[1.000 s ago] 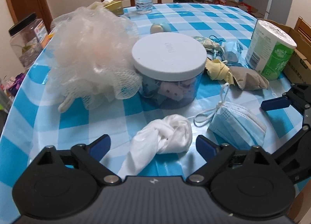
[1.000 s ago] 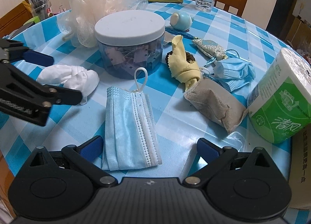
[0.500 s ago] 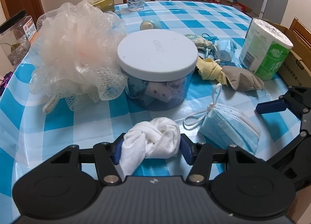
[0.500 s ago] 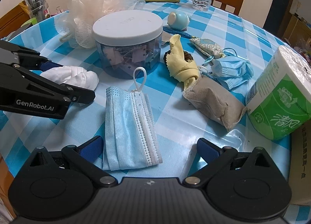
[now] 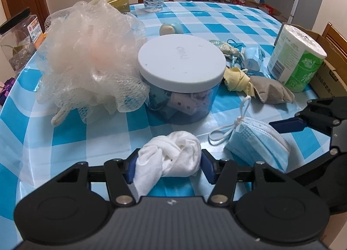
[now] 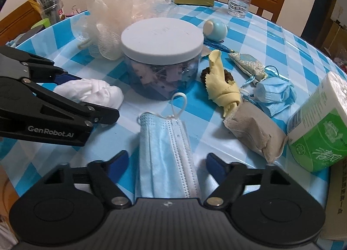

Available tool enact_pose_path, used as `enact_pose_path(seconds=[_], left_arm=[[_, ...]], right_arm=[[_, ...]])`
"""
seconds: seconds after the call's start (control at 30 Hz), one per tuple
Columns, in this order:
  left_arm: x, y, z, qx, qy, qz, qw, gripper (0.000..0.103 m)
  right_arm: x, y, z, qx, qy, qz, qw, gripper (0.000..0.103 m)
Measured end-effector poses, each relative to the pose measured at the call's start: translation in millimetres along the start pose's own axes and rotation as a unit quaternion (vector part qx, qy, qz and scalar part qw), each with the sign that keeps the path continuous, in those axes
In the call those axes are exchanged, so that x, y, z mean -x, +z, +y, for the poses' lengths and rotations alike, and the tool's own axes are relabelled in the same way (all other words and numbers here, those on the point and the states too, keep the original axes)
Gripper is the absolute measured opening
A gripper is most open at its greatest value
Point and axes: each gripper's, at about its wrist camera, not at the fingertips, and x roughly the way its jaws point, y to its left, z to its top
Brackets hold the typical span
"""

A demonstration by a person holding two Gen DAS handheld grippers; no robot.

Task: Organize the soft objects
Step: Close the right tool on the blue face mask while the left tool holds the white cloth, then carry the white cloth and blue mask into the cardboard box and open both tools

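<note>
Here our left claw (image 5: 168, 167) pinches a soft, knotted white cloth (image 5: 171, 159); our right claw (image 6: 167, 163) gapes around a pleated mask (image 6: 164, 154), its length pointing straight ahead.

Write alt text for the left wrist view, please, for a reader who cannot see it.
The left gripper jaws are closed on a white cloth on a blue checked table. Behind it stands a lidded jar, with a mesh sponge on its left and a blue face mask on the right.

The left tool (image 5: 169, 168) sits low over the desk (image 5: 71, 135), its blue pads pressed against both sides of a white cloth (image 5: 171, 159). The right tool (image 6: 166, 162) is spread wide, straddling a blue mask (image 6: 164, 148) without touching it.
</note>
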Motion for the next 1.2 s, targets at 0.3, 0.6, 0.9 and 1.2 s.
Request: enact_pose_path(seconds=[0.3, 0.6, 0.9, 1.2], left_arm=[[7.7, 3.2, 1.3, -0.004, -0.007, 0.004, 1.0, 0.056], [38.4, 12.4, -12.3, -0.019, -0.015, 0.017, 0.9996, 0.056], [76.3, 28.1, -51.5, -0.021, -0.052, 0.022, 0.9982, 0.056], [84.0, 58.3, -112.5, -0.057, -0.078, 0.006, 0.9953, 0.056]], right_arm=[[7.2, 2.5, 0.7, 0.0, -0.004, 0.016, 1.0, 0.046], [32.2, 4.6, -14.9, 0.014, 0.023, 0.015, 1.0, 0.046], [93.0, -2.9, -55.7, 0.02, 0.046, 0.0, 0.999, 0.046], [148.8, -25.5, -125.6, -0.013, 0.014, -0.007, 1.0, 0.046]])
